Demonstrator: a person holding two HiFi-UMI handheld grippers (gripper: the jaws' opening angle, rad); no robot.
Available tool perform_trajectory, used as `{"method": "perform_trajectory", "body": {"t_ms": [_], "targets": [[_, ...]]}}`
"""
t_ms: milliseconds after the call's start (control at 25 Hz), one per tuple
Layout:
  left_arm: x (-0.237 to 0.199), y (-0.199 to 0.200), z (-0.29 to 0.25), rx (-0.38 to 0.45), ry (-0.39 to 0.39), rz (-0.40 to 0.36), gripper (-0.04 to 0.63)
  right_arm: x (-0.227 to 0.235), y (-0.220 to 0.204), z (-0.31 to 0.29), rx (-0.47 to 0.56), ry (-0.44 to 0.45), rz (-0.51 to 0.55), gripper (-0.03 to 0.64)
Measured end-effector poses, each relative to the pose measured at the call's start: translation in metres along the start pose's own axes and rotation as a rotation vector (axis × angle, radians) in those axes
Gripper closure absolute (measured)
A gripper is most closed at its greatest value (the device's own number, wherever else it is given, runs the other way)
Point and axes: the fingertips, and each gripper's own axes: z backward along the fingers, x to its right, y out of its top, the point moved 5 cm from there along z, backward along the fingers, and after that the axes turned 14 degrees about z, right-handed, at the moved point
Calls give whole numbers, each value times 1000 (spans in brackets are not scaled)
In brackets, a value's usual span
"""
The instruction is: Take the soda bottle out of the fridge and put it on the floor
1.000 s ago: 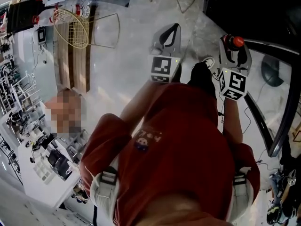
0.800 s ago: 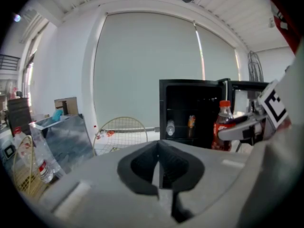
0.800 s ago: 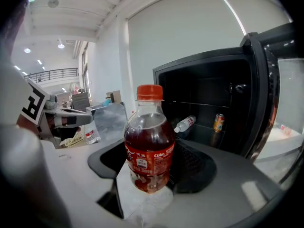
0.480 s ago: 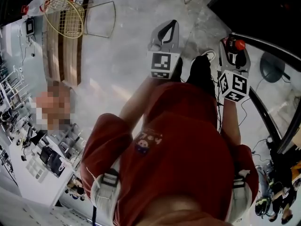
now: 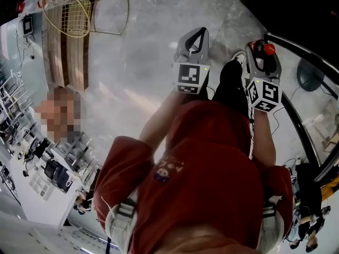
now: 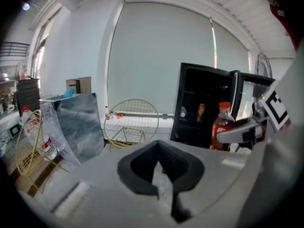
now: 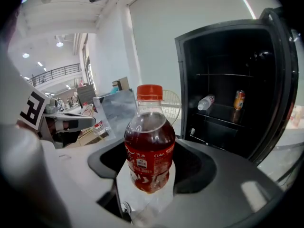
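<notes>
Left gripper [image 5: 197, 36] rightward, soda bottle [image 5: 268, 48] mostly hidden

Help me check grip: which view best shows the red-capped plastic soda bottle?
Right gripper view: the red-capped plastic soda bottle stands upright, close, held by the right gripper. Left gripper view shows it small, at right; head view shows mainly its cap.

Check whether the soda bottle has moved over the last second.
Yes. The soda bottle has moved farther from the wire basket, rightward in the head view.
</notes>
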Motion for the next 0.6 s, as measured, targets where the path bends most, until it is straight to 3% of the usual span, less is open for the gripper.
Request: {"method": "perform_trajectory", "body": {"t_ms": [320,600], "targets": [[-19,-58,-40,-78,11,73,595,-7,-49,-47,-82,53,0,318],[-15,-119,-111,-153,-20,117,595,10,-105,-100,-169,107,-11,318]]}}
